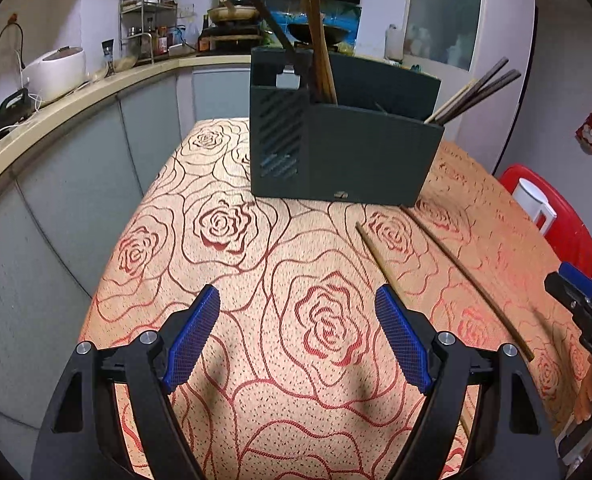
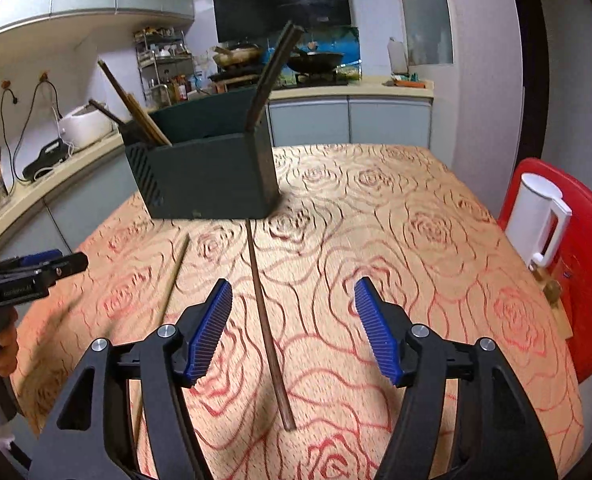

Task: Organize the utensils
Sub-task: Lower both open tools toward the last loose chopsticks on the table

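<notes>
My left tool [image 1: 297,312] hangs over the bench with its blue pads spread wide and nothing between them; my right tool [image 2: 293,304] is spread the same way, also holding nothing. The dark chopstick [image 2: 268,320] lies flat on the cloth, running lengthwise from just in front of the holder back toward me, and it passes between my right tool's pads, nearer the left one; I cannot tell whether the tool is touching it. The light wooden chopstick [image 2: 174,276] lies beside it on the left, well apart from the dark one at the near end and closer at the far end. In the left wrist view this light stick [image 1: 375,256] runs up to my left tool's right-hand pad, with the dark one [image 1: 471,280] lying farther right.

The dark green utensil holder [image 1: 359,160] stands upright on the bench beyond both loose sticks. Brown wooden chopsticks [image 1: 319,48] lean up out of its left compartment, and a bundle of dark chopsticks [image 1: 483,88] slants out at its right end.

The bench wears a peach tablecloth [image 2: 375,216] with red rose outlines. To the right a white kettle [image 2: 539,216] sits on a red stool [image 2: 591,264]. A rice cooker [image 1: 56,72] stands on the kitchen counter at left.
</notes>
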Tool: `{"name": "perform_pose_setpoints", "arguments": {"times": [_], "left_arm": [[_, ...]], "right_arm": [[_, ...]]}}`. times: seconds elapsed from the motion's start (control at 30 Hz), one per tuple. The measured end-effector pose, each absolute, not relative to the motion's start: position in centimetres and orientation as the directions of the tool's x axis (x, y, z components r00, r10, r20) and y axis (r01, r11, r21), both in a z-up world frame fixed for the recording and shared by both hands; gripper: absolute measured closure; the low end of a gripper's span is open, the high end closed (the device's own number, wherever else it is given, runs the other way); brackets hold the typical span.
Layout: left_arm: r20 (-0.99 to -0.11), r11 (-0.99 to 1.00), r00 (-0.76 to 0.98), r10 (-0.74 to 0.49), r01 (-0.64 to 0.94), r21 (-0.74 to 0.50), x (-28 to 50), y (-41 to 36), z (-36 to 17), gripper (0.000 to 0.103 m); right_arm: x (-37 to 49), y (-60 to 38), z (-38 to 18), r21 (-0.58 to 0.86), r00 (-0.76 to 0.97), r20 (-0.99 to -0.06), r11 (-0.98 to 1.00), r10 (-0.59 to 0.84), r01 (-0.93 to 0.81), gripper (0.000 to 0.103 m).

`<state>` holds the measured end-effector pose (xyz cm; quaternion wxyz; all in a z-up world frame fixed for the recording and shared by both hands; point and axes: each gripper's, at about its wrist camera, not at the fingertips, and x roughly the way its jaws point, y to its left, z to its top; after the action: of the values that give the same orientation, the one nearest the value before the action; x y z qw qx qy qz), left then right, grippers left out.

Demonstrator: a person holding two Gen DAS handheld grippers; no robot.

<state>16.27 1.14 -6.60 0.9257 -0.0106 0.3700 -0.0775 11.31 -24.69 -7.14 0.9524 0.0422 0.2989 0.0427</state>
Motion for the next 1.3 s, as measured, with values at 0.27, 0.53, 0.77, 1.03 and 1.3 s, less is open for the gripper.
{"name": "perform_pose_setpoints", "arguments": {"times": [0.27, 0.53, 0.77, 1.03, 1.3], "left_arm": [[-0.7, 0.991, 0.704, -0.123, 0.13, -0.043, 16.0, 1.0, -8.2, 0.026], [-0.717, 0.98, 0.677, -0.165, 0.193, -0.043, 15.3, -0.9, -8.8, 0.026], [-0.734, 0.955, 0.64, -0.227, 0.295, -0.039, 12.6, -3.8, -9.2, 0.026], [-0.747, 0.898, 0.585, -0.314, 0.439, -0.034, 7.9, -7.3, -9.9, 0.025], [-0.747, 0.873, 0.602, -0.28, 0.484, 0.063, 6.0, -9.1, -11.6, 0.025]], "right_arm": [[11.3, -25.1, -9.4, 0.105, 0.79, -0.607, 0.994, 0.09, -0.032, 0.041], [11.5, -25.4, -9.4, 0.104, 0.778, -0.622, 0.994, 0.086, -0.027, 0.041], [10.7, -25.8, -9.3, 0.088, 0.774, -0.628, 0.995, 0.084, -0.037, 0.041], [10.3, -26.9, -9.3, 0.107, 0.776, -0.625, 0.994, 0.082, -0.018, 0.041], [10.1, -26.1, -10.0, 0.098, 0.758, -0.644, 0.994, 0.098, -0.045, 0.041]]}}
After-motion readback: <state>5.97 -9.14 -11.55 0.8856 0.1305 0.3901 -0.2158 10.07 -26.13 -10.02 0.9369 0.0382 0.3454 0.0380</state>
